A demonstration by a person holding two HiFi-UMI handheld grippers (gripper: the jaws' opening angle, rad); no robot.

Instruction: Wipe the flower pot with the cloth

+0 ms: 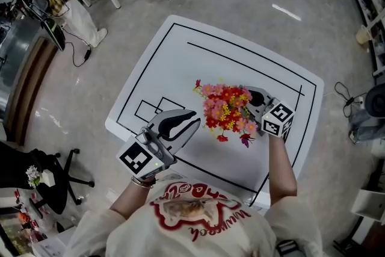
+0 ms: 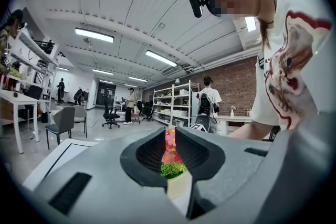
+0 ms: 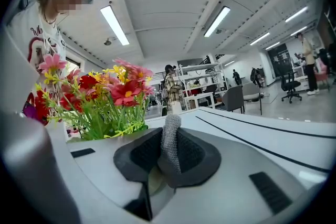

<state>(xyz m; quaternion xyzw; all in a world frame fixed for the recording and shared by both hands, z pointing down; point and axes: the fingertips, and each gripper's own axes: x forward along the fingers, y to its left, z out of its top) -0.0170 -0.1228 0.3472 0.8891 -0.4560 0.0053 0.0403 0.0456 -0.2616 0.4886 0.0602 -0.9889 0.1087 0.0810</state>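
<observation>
The flower pot (image 2: 178, 187), hidden in the head view under its red, pink and yellow flowers (image 1: 226, 109), is standing on the white table (image 1: 180, 51) between the two grippers. The right gripper (image 1: 252, 99) is clamping a grey knitted cloth (image 3: 169, 140) just beside the blooms, though whether the cloth is touching the pot is unclear. The left gripper (image 1: 191, 122) is pointing at the pot from a little way off, its jaws seemingly closed to a thin slit and gripping nothing.
</observation>
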